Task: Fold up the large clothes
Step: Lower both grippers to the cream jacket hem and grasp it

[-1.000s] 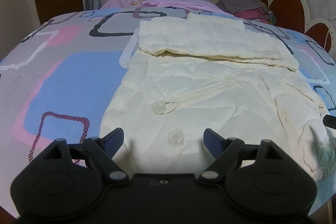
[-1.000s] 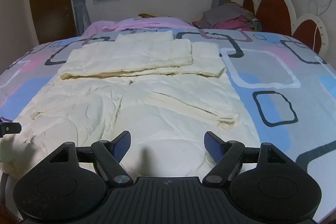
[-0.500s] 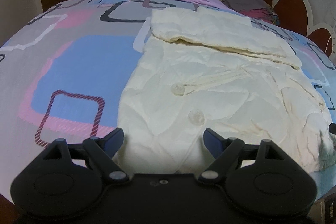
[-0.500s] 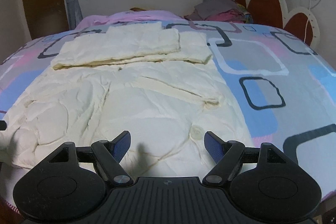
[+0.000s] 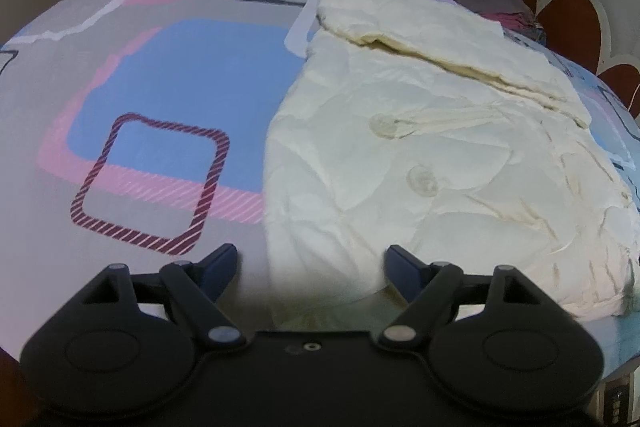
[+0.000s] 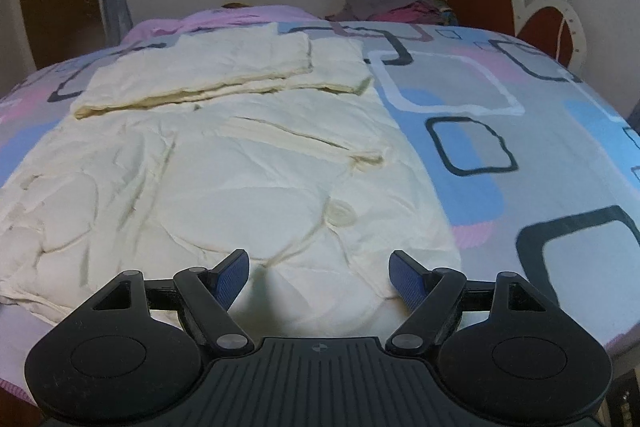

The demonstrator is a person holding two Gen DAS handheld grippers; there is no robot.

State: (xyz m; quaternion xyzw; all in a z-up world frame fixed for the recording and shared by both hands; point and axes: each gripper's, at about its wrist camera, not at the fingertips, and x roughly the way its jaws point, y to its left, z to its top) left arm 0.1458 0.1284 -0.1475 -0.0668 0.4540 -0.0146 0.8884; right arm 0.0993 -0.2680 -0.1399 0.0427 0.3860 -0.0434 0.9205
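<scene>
The left gripper (image 5: pixel 310 263) sits at the bottom centre of its frame, jaws spread wide and gripping nothing, over the near left edge of the cream garment (image 5: pixel 420 155). The right gripper (image 6: pixel 320 273) is likewise wide open and empty at the bottom centre, above the garment's near right corner (image 6: pixel 224 187). The garment lies flat across the patterned bedsheet (image 6: pixel 500 131), its far part folded back toward the upper middle. Two large buttons (image 5: pixel 420 179) show right of centre in the left view
</scene>
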